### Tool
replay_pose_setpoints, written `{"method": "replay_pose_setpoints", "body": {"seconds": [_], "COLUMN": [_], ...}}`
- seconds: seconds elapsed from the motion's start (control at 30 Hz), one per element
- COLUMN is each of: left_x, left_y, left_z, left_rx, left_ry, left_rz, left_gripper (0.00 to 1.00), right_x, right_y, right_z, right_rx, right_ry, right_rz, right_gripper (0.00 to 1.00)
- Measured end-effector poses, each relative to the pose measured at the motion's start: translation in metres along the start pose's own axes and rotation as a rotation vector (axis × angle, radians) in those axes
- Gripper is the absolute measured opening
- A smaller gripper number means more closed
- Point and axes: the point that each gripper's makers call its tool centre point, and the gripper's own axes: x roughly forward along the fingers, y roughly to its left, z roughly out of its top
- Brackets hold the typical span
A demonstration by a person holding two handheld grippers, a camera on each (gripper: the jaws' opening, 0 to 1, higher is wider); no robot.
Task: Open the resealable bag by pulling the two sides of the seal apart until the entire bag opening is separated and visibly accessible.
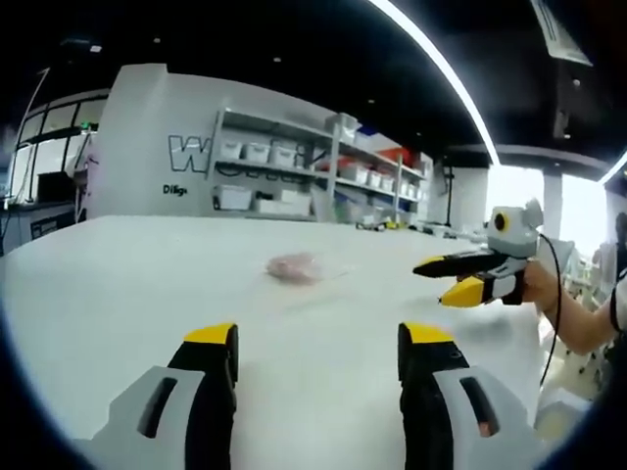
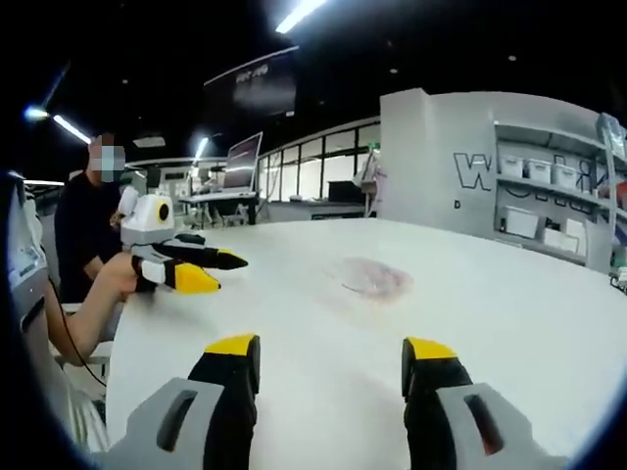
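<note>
Both grippers stand apart from the work: your left gripper (image 1: pixel 316 345) rises at the near edge of the left gripper view with its yellow-tipped jaws spread wide and nothing between them, and your right gripper (image 2: pixel 330 357) does the same in the right gripper view. Each also shows from the side in the other's view, held above the bench (image 1: pixel 118 284) with its jaws parted. The bench is white, smooth and broad, with a faint sheen, so expect little friction under anything thin that lies on it. The resealable bag (image 1: pixel 294 266) lies flat on the bench ahead of both grippers, well apart from either, a limp, clear film with a pinkish patch inside; in the right gripper view the bag (image 2: pixel 372 277) reads as a low, wrinkled, roughly oval shape. The seal strip cannot be made out at this range, so you cannot yet tell which edge carries it. Judged risks follow from this: the film is likely to slide or bunch if one jaw pushes it before the other closes; a pinch that takes both walls together will pull the bag bodily and not part the seal; a grip on the wrong edge will only stretch the film. Beyond the bench stand grey shelves (image 1: pixel 313 166) with pale bins.
</note>
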Motion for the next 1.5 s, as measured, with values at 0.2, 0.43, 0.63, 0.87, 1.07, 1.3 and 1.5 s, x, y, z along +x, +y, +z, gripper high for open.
{"method": "replay_pose_setpoints", "body": {"seconds": [0.2,0.43,0.63,0.87,1.07,1.3,1.5], "left_x": [-0.004,-0.005,-0.006,-0.007,-0.01,-0.012,-0.011], "left_y": [0.002,0.0,0.001,0.002,0.004,0.009,0.01], "left_z": [0.001,0.002,-0.001,-0.002,0.0,0.002,0.001], "left_rx": [0.0,0.009,0.012,0.016,0.026,0.076,0.087], "left_ry": [-0.01,-0.02,-0.005,0.0,-0.011,-0.022,-0.014], "left_rz": [0.007,-0.005,-0.003,0.0,0.013,0.059,0.064], "left_gripper": [0.7,0.71,0.73,0.77,0.83,0.91,0.94], "right_x": [-0.004,-0.007,-0.008,-0.008,-0.009,-0.011,-0.014], "right_y": [0.003,0.001,0.003,0.004,0.005,0.005,0.008], "right_z": [-0.002,-0.001,-0.003,-0.004,-0.004,-0.003,-0.003], "right_rx": [-0.001,0.001,0.005,0.012,0.029,0.039,0.038], "right_ry": [-0.008,-0.018,-0.015,-0.019,-0.035,-0.048,-0.054], "right_rz": [-0.007,-0.023,-0.022,-0.031,-0.032,-0.046,-0.046], "right_gripper": [0.66,0.7,0.71,0.76,0.88,0.96,0.99]}}
